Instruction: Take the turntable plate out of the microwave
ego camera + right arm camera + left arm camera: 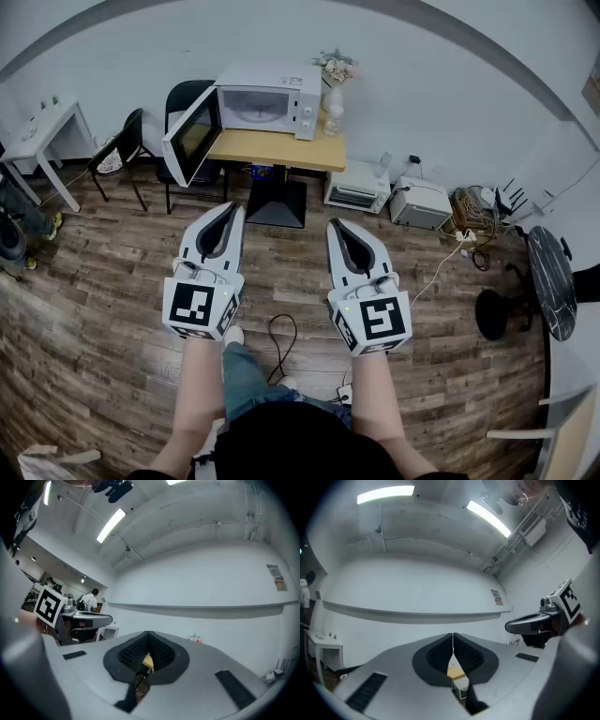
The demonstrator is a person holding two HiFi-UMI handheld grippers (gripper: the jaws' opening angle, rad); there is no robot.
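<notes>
The white microwave [267,98] stands on a small wooden table [277,150] at the far wall, and its door [192,141] is swung open to the left. Its cavity is too far off for me to make out the turntable plate. Both grippers are held side by side over the wood floor, well short of the table. My left gripper [232,208] is shut with nothing in it, its pads meeting at the tip [453,634]. My right gripper [336,227] is likewise shut and empty [148,633]. Each gripper view shows the other gripper off to the side.
A vase of flowers [334,94] stands beside the microwave. Black chairs [127,150] and a white side table [47,131] are at the left. A toaster oven [356,186] and another white appliance [420,203] sit on the floor at the right, near cables and a dark round table [551,281].
</notes>
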